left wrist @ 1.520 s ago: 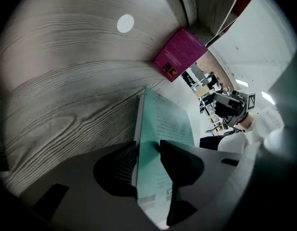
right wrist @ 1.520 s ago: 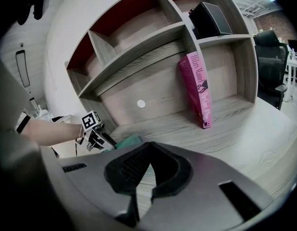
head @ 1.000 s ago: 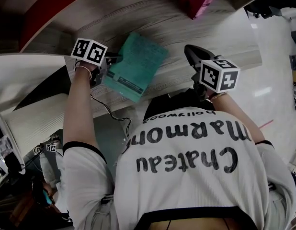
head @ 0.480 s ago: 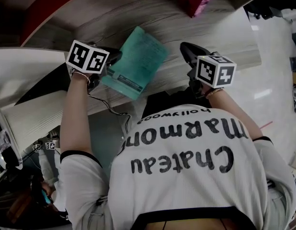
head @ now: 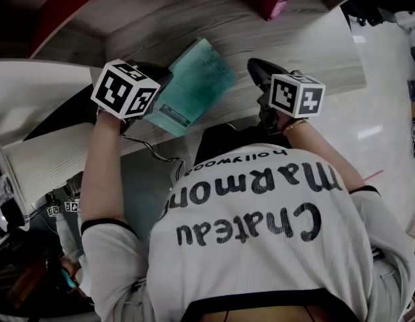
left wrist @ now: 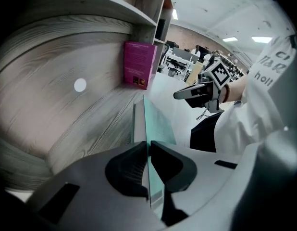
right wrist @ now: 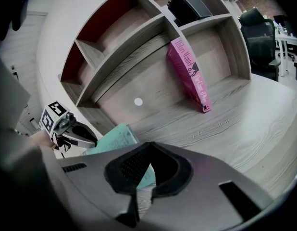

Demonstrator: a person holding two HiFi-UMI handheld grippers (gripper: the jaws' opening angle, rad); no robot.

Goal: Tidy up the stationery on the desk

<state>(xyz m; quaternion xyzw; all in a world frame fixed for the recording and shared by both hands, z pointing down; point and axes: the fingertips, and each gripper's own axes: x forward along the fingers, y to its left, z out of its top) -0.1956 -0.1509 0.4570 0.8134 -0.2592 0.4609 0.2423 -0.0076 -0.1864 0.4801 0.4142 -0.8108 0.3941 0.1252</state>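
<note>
Basically green booklet's (head: 197, 79) edge is being pinched by left gripper's (left wrist: 148, 146) just-closing jaws over open desk (head: 281, 39); right gripper (right wrist: 147, 150) is being held shut, empty.

A pale wood-grain table (right wrist: 244, 129) is seen, with an open shelf unit (right wrist: 120, 64) set along its back. A pink book (right wrist: 189, 73) is stood on the table beside an upright divider (noticeably tilted). A small white round cap (right wrist: 138, 101) is set into the surface. A teal notebook (head: 194, 86) is seen tilted over the table; contact cannot be told.
</note>
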